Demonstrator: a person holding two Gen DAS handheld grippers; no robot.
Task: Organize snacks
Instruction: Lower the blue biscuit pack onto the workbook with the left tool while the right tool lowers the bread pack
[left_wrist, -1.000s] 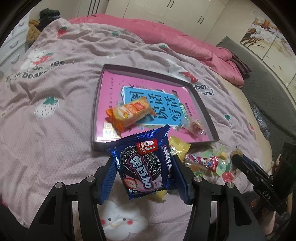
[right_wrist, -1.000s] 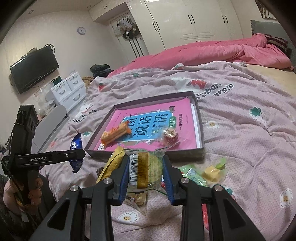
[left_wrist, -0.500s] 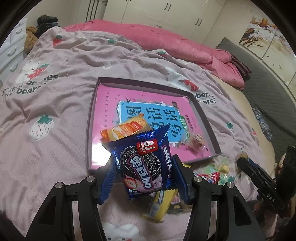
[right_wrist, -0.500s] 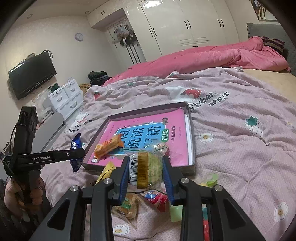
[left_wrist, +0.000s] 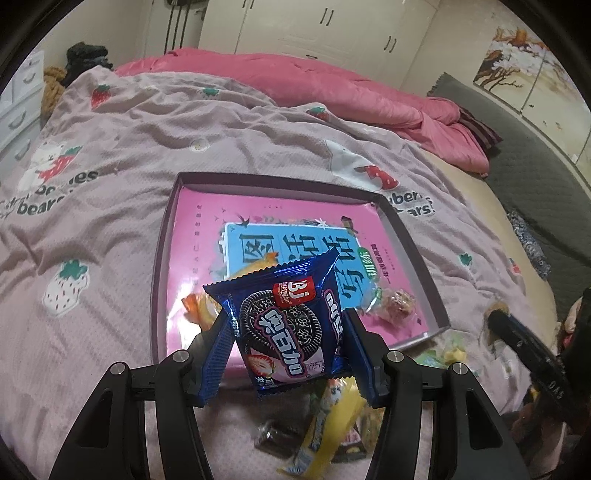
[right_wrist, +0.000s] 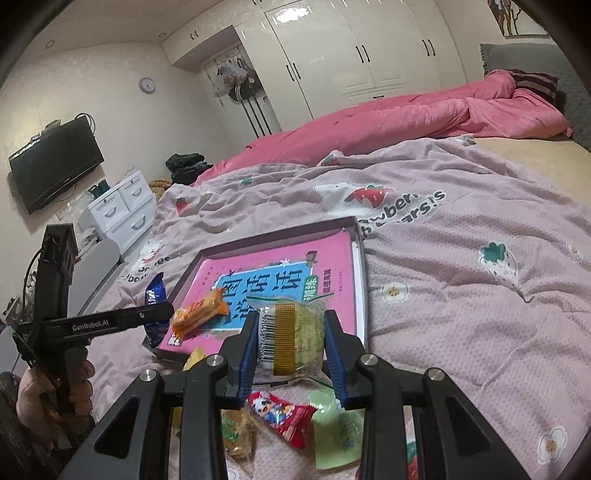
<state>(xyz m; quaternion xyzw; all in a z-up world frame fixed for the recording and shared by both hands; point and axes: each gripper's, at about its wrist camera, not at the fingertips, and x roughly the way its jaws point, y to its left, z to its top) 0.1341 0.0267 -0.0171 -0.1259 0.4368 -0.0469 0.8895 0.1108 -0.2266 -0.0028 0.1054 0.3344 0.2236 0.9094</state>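
Both grippers tilt down over the bed: the left gripper (left_wrist: 286, 349) is clamped on a blue cookie packet (left_wrist: 291, 325) and the right gripper (right_wrist: 290, 343) on a clear-wrapped green pastry (right_wrist: 295, 336), each held above the near edge of the shallow tray (left_wrist: 157, 280). Below the jaws loose snacks lie on the pink blanket (right_wrist: 461, 295) — a yellow packet (left_wrist: 328, 424), a red candy wrapper (right_wrist: 284, 411). Farther off, an orange snack packet (right_wrist: 199, 312) rests on the tray's pink book (right_wrist: 295, 273), half hidden in the left view; a small wrapped sweet (left_wrist: 397, 304) is blurry.
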